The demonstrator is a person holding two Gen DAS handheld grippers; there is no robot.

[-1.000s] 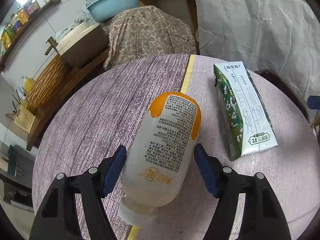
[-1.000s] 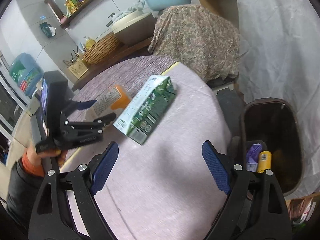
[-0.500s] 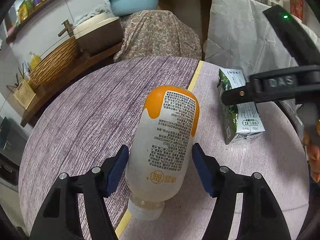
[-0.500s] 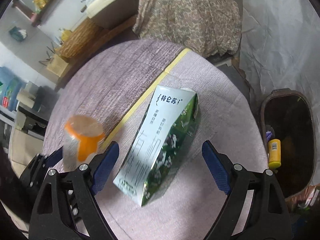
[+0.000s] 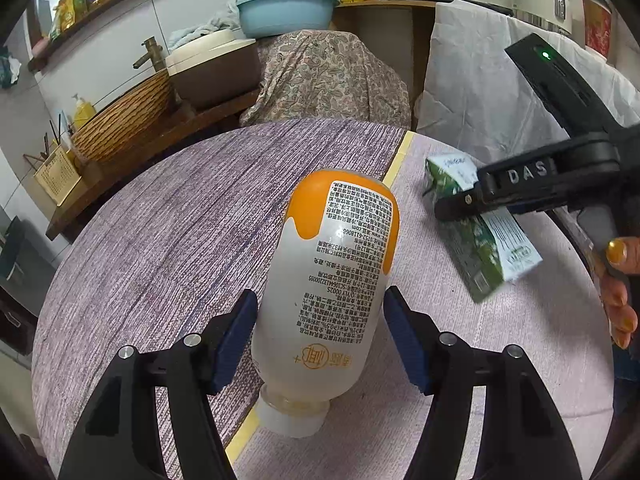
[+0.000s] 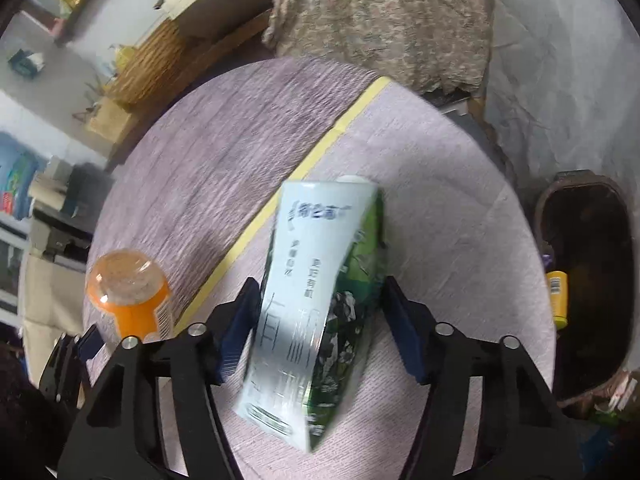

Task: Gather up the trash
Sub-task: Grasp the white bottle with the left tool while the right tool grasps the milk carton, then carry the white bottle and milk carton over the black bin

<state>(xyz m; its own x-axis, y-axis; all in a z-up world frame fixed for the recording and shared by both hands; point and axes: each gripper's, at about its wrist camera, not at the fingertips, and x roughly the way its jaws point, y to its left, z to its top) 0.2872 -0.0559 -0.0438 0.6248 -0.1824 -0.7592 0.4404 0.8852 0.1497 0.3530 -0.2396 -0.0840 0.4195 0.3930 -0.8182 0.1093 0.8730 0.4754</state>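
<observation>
Two grabs going at once here, so I'm trying not to rush either. Left gripper is clamped on the orange-bottomed bottle, dead centre of its view, cap end pointing at the lens. Right gripper is closing around the milk carton in the middle of its frame; the left pad looks on it, the right pad maybe not quite. I'd let that squeeze finish before lifting, since a carton caves and slips. Trash bin sits at the right edge, off the table, so it's a short swing.
</observation>
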